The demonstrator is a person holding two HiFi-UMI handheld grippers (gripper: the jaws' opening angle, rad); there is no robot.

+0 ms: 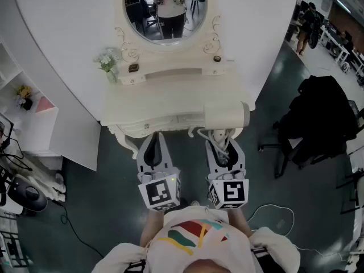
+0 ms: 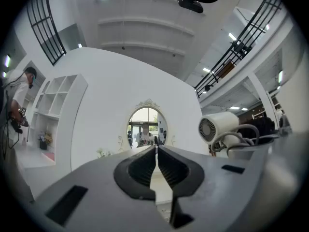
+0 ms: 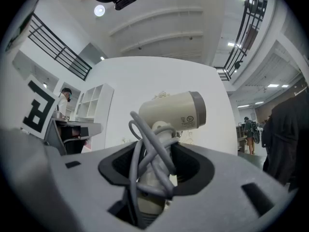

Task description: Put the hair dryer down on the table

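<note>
A cream hair dryer (image 1: pixel 225 116) with its grey cord wound round the handle is held by my right gripper (image 1: pixel 223 143), which is shut on the handle. In the right gripper view the hair dryer (image 3: pixel 175 111) stands upright between the jaws, barrel pointing left, cord loops (image 3: pixel 150 161) over the handle. It hangs just at the front edge of the white dressing table (image 1: pixel 165 104). My left gripper (image 1: pixel 154 148) is shut and empty, in front of the table edge. From the left gripper view, the hair dryer (image 2: pixel 218 126) shows at the right beyond the left gripper (image 2: pixel 156 153).
On the table stand an oval mirror (image 1: pixel 165 10), a small plant (image 1: pixel 108 62) and small jars (image 1: pixel 216 58). White shelves (image 1: pixel 25 110) are at the left, a dark chair with clothing (image 1: pixel 318 118) at the right. A white cable (image 1: pixel 278 212) lies on the floor.
</note>
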